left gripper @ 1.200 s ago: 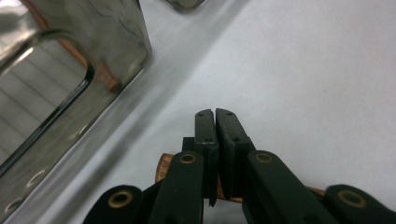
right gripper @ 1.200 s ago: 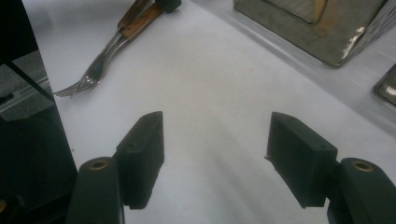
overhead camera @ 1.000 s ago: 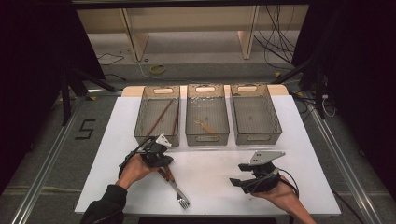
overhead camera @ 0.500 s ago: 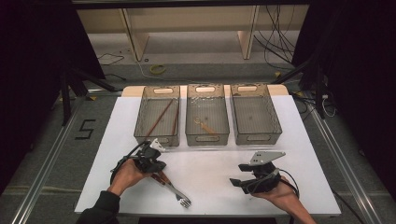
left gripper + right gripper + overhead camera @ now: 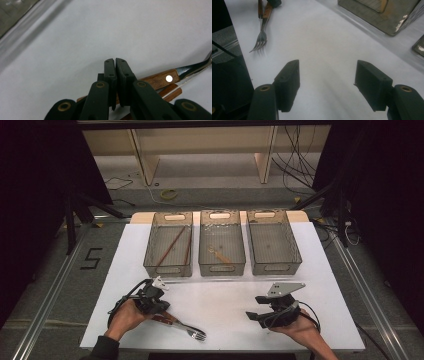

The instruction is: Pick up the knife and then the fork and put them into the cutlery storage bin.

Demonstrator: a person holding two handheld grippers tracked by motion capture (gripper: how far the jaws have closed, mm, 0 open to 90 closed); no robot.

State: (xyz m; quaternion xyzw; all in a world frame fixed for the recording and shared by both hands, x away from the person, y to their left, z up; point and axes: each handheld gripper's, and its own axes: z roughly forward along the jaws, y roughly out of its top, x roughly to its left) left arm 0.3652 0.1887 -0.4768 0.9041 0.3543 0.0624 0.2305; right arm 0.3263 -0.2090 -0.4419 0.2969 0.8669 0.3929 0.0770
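Lying on the white tabletop (image 5: 220, 295) before three bins (image 5: 221, 242), the fork (image 5: 186, 329) sits under the left tool (image 5: 115, 62), pressed together, while the right tool (image 5: 327, 82) rests apart.

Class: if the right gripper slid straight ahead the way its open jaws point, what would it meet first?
Probably nothing nearby: the right gripper faces bare white table. The fork lies left of that line, the bin right.

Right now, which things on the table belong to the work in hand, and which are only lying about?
In the work:
- left claw, jaws shut
- wooden-handled steel fork beside it
- three grey mesh bins

Lying about:
- right claw, open and empty
- dark cables on the floor
- yellow ring on the floor
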